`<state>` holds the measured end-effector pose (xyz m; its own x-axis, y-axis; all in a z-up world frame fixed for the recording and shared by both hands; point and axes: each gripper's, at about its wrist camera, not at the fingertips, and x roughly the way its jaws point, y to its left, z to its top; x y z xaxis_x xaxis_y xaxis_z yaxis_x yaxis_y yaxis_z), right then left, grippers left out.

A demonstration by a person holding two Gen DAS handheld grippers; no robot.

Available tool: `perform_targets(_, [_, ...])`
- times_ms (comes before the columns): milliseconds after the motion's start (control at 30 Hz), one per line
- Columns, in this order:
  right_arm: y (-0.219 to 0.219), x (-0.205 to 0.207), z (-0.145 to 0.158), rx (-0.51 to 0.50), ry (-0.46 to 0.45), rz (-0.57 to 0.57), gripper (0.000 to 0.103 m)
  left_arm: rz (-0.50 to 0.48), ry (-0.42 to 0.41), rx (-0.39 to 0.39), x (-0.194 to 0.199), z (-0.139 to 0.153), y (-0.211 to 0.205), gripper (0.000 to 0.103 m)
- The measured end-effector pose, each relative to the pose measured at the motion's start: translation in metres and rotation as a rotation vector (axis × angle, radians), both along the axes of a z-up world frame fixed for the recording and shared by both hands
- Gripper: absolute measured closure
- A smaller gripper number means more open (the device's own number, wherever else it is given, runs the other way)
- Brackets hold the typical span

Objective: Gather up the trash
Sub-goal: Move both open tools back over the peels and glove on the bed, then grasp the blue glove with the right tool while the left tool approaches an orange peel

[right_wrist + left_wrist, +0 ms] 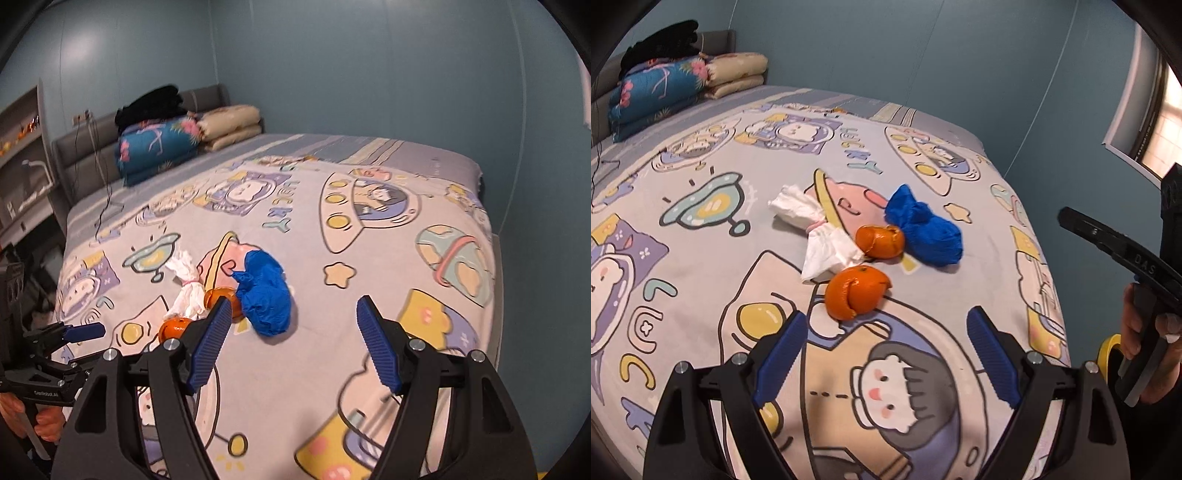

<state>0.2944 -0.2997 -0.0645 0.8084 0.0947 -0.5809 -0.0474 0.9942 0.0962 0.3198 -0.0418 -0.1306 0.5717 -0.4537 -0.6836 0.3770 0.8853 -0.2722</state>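
Trash lies in a cluster on the cartoon-print bed sheet: a near orange peel, a second orange peel behind it, crumpled white tissue to their left, and a crumpled blue wad to the right. My left gripper is open and empty, just short of the near peel. My right gripper is open and empty, hovering just short of the blue wad; its left finger hides part of an orange peel. The tissue and the near peel show at its left.
Folded quilts with dark clothes on top sit at the bed's head by a grey headboard. Blue walls bound the bed's far side. A window is at right. A yellow tape roll shows beside the right hand. Shelves stand at left.
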Motion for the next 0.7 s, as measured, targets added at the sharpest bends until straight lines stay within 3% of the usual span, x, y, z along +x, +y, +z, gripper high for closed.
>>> perform_targets(367, [0.035, 0.077, -0.044, -0.108, 0.111, 0.070, 0.037, -0.035, 0.053, -0.026, 0.038, -0.021, -0.005, 0.018])
perform_targets(700, [0.048, 0.123, -0.070, -0.137, 0.160, 0.083, 0.037, -0.079, 0.098, -0.027, 0.063, -0.039, -0.020, 0.024])
